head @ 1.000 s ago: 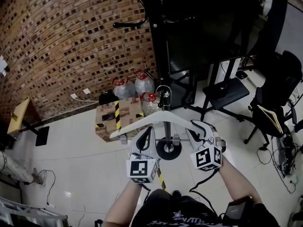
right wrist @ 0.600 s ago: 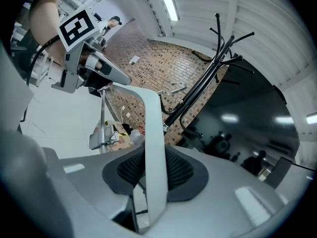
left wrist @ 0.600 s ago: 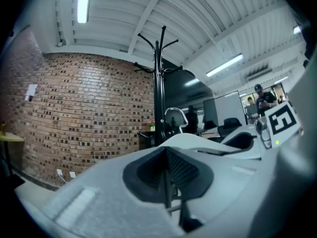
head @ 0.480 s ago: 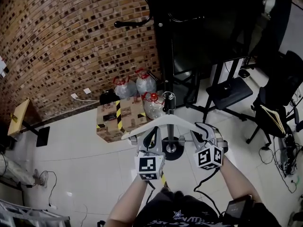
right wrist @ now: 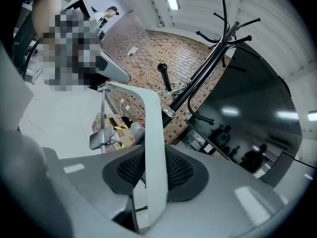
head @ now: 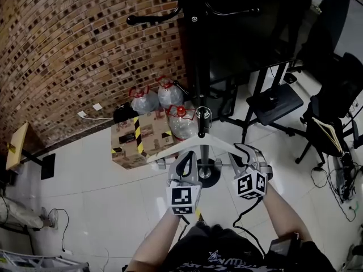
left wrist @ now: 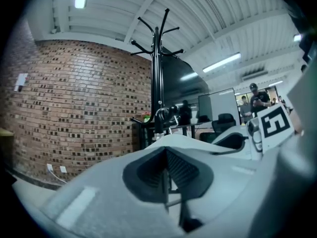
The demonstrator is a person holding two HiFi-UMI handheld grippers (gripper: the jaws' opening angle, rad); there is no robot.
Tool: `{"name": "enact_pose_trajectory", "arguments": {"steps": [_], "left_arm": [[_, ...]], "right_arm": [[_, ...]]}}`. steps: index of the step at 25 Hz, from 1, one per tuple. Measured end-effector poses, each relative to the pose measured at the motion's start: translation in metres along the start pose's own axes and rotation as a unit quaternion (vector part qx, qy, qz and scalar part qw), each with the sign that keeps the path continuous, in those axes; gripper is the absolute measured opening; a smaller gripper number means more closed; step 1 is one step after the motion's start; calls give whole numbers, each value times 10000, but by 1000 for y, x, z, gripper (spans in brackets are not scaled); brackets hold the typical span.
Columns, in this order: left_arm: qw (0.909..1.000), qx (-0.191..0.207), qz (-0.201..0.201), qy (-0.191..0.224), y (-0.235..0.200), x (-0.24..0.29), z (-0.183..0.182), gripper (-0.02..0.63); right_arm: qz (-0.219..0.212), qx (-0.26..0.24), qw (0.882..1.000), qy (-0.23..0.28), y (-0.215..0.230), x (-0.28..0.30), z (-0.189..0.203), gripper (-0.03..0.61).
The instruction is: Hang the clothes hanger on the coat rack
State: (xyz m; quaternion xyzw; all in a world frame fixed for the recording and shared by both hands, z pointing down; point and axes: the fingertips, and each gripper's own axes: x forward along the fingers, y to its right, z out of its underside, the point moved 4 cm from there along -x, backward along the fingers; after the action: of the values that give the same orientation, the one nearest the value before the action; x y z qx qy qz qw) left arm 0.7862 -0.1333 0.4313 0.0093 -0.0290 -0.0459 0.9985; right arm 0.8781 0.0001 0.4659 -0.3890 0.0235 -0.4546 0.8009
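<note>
One hanger [head: 199, 141]: hook upward, arms spanning left-right.

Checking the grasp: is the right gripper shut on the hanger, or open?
Shut on the hanger: its white arm runs between the pads of the right gripper, which clamp it.

1. The clothes hanger [head: 218, 144] is white, with a shiny silver hook [head: 202, 119].
2. The coat rack [head: 195, 61] is black from pole to base.
3. The brick wall [head: 68, 55] is reddish-brown, mottled with darker and paler bricks between light mortar lines.
4. The cardboard box [head: 150, 135] is brown, crossed by yellow-and-black striped tape.
5. The water bottles [head: 143, 102] are clear with red tops.
6. The floor [head: 85, 191] is glossy white tile.
7. The left gripper [head: 185, 162] and right gripper [head: 245, 154] are pale grey with black ribbed pads; their cubes [head: 183, 199] carry black-and-white square markers.
</note>
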Motion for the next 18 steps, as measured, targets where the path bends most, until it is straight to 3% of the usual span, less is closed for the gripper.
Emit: {"name": "enact_pose_trajectory", "arguments": {"steps": [8, 18], "left_arm": [[9995, 245, 89, -156, -7, 16, 23, 5], [9995, 75, 123, -282, -15, 14, 29, 5]], "right_arm": [[-69, 49, 10000, -26, -10, 11, 10, 109], [-101, 49, 9999, -64, -21, 18, 12, 110]]}}
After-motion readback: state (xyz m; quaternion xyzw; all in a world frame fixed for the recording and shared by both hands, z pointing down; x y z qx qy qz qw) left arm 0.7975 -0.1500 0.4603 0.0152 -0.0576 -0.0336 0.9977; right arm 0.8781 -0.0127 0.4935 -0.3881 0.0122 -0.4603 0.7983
